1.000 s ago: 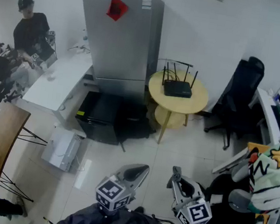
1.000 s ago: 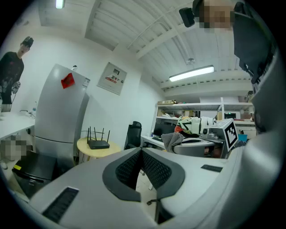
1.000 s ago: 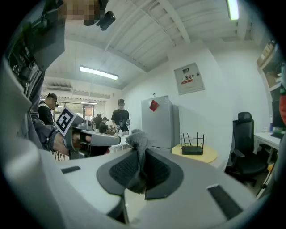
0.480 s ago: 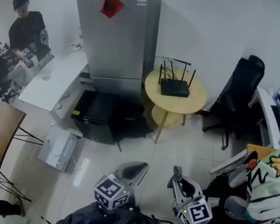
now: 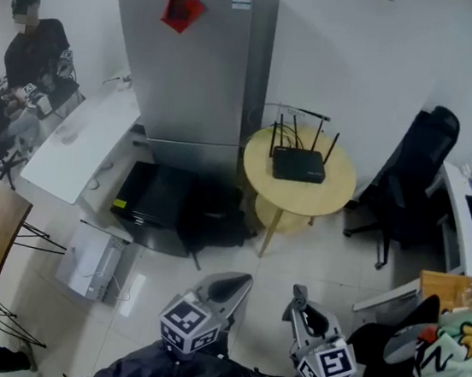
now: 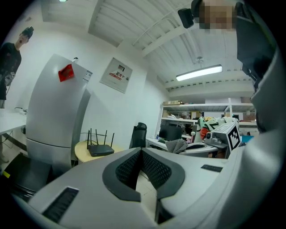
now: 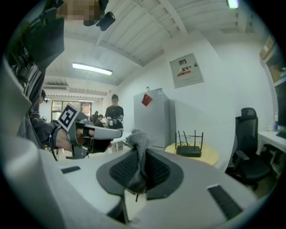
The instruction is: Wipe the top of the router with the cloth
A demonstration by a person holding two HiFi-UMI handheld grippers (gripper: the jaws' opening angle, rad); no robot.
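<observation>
- The black flat router with upright antennas (image 5: 299, 163) sits on the wall-side half of a round pale-wood worktop (image 5: 297, 197), inside its rim all round.
- A tall grey fridge (image 5: 193, 57) stands just beside the worktop's left edge; a black office chair (image 5: 412, 163) stands near its right edge.
- A low black cabinet (image 5: 161, 199) sits on the floor at the foot of the fridge, left of the worktop's legs.
- A stretch of pale tiled floor (image 5: 295, 260) lies between the person and the worktop.
- The left hand-held gripper (image 5: 227, 289) is held low by the person's body and points forward; in the left gripper view its jaws meet at the tips (image 6: 141, 154) with nothing between them.
- The right hand-held gripper (image 5: 299, 302) is held beside it, a little apart and equally low.
- In the right gripper view, the right hand-held gripper's jaws are closed on a crumpled grey cloth (image 7: 138, 143), which bunches out above the pads.
- Both hand-held grippers are well apart from the router.
</observation>
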